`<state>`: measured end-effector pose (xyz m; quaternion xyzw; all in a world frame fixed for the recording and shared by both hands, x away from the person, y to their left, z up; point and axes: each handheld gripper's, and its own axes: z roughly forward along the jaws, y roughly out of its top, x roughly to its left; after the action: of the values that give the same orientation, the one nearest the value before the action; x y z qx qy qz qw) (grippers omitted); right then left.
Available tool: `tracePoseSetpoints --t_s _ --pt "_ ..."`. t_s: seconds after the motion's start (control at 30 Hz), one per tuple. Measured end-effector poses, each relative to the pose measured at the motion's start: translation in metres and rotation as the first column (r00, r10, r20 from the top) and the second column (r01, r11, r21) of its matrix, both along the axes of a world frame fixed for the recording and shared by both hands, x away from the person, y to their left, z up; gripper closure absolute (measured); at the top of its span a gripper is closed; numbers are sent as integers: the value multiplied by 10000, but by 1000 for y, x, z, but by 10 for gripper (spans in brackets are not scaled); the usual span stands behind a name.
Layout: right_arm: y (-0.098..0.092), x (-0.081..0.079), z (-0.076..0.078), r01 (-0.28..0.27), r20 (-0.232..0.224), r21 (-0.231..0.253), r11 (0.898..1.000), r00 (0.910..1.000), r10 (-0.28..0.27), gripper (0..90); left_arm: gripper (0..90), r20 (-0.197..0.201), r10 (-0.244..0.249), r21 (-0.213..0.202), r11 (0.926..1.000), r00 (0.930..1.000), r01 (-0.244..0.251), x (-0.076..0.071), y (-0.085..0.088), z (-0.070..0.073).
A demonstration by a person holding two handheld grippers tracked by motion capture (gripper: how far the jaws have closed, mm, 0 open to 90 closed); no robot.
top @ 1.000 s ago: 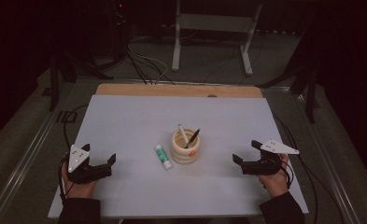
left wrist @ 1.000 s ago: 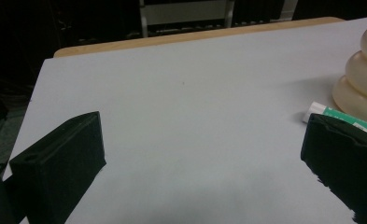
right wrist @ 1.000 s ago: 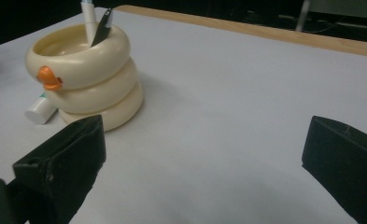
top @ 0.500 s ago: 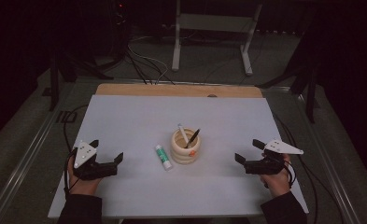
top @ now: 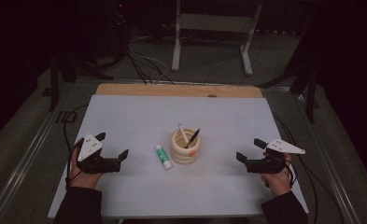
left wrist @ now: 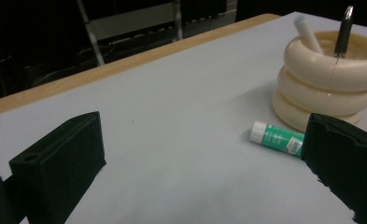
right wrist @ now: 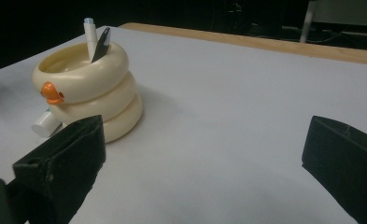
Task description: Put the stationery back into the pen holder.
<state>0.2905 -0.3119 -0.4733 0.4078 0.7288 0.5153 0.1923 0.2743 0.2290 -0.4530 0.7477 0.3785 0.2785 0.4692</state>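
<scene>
Cream ring-stacked pen holder (top: pixel 186 146) is the landmark in the high view, standing near the middle of the white table (top: pixel 125 116) with a white marker (top: pixel 183 134) and a dark pen (top: pixel 193 138) leaning out of its top. A glue stick (top: pixel 163 156) with a green label lies flat on the table just left of the holder, close to its base. The left gripper (top: pixel 111 150) sits well to the left of the holder, jaws spread wide and empty, held in the person's hand (top: pixel 81 175). The right gripper (top: pixel 250 150) sits well to the right of the holder, jaws likewise wide apart with nothing between them.

From the left gripper view, the holder (left wrist: pixel 328 79) is ahead at the right, and the glue stick (left wrist: pixel 277 137) lies in front of its base, partly behind the right jaw. Both jaws stand far apart over bare table.

From the right gripper view, the holder (right wrist: pixel 90 88) stands ahead at the left, an orange knob (right wrist: pixel 52 93) on its upper ring, the glue stick's white cap (right wrist: pixel 45 122) peeping out beside its base. The jaws are wide apart and hold nothing.
</scene>
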Motion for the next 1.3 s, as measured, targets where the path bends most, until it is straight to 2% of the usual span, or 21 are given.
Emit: tracePoseSetpoints --t_s 0.2,0.53,0.77,0.93,1.3 --pt "-3 1 0 70 1 88 9999 10000 -70 0 1 -234 -344 64 9994 9991 346 7 -6 9" --pt "-3 1 -1 34 -52 238 9997 10000 -33 0 1 -334 -878 806 9927 9956 903 19 -21 17" --pt "-3 1 -2 10 -99 211 9998 10000 -8 0 1 -349 -1193 1072 9867 9922 1224 26 -30 22" --pt "-3 1 -2 -7 -143 240 9997 9999 11 0 1 -473 -1524 1371 9780 9872 1575 30 -38 23" --pt "-2 1 -3 -78 -230 263 9996 9997 84 0 1 -799 -2041 1561 9642 9757 2145 38 -50 20"
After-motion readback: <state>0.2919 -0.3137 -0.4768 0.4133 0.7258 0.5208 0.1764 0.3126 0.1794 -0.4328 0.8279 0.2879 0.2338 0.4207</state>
